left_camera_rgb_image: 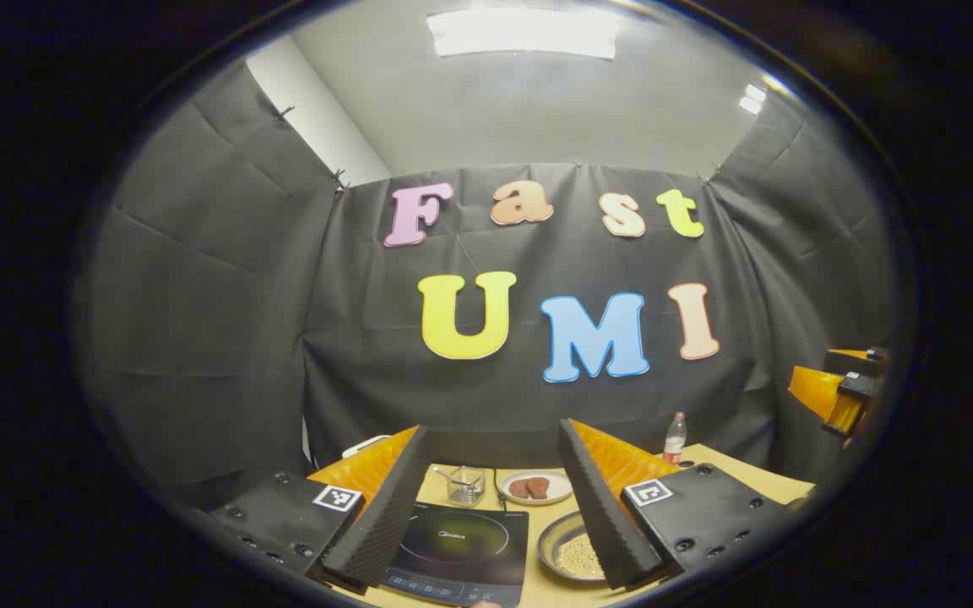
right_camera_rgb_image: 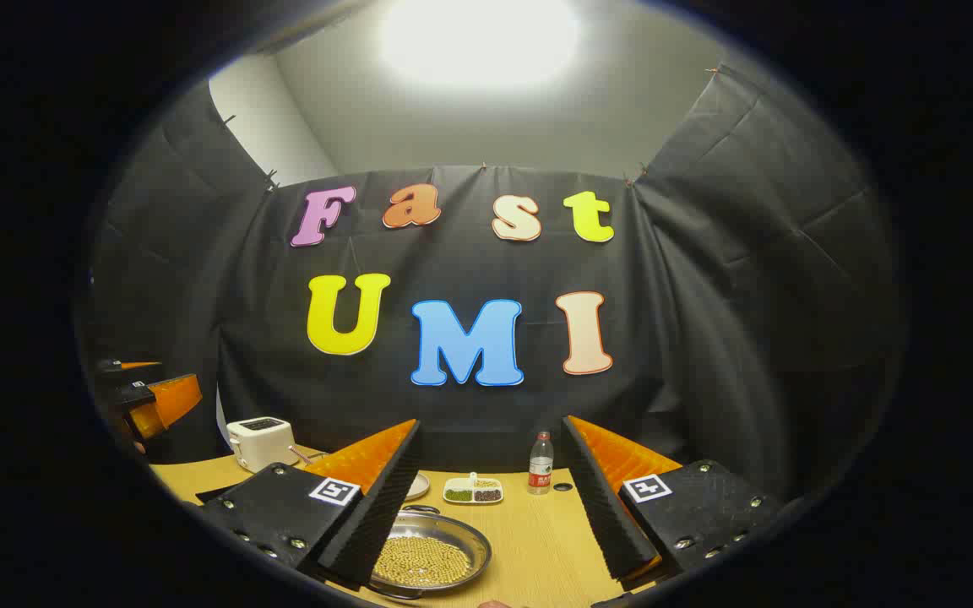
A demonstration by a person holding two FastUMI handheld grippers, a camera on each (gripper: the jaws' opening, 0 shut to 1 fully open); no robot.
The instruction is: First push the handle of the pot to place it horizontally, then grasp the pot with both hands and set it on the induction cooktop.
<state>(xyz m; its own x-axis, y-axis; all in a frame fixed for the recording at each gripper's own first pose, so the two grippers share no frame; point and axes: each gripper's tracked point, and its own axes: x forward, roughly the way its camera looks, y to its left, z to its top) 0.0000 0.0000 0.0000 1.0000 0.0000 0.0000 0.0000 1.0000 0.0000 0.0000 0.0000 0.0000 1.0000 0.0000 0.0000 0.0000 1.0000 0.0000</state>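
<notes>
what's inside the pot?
The pot holds a layer of small pale yellow beads; the left side is hidden by a finger of the right tongs.

Both views look from above the table (left_camera_rgb_image: 731,466) toward the back wall; the 2 share the pot (right_camera_rgb_image: 429,559) and bottle (right_camera_rgb_image: 540,463).

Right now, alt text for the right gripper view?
Open right gripper held above a wooden table, over a pot of yellow beads. Behind stand a bottle, a divided dish and a white toaster.
</notes>
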